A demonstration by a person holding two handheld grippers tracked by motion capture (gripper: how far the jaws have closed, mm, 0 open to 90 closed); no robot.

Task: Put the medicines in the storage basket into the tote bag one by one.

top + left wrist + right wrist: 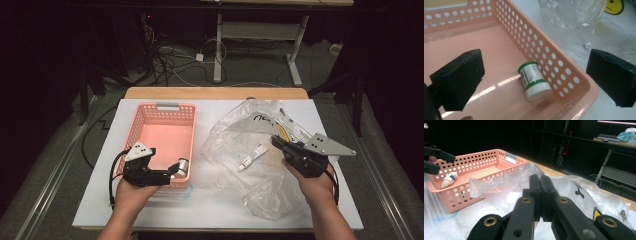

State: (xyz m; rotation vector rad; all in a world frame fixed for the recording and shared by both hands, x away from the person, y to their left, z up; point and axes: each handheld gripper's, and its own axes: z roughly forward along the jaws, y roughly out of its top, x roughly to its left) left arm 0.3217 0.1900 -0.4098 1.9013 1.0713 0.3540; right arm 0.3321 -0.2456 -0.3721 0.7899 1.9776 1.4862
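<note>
A pink perforated basket stands on the left of the white table. A small white bottle with green bands lies on its side in the basket's near right corner, also seen as the bottle from above. My left gripper is open wide above it, one jaw inside the basket and one outside its wall. At right, my right gripper is shut at a crumpled clear plastic bag. Its jaws press together; I cannot tell whether film is pinched. A white tube lies in the bag.
The bag spreads over the table's right half and holds a yellow item. A wooden strip edges the table's far side. Cables and desk legs lie on the floor beyond. The left gripper hangs over the basket.
</note>
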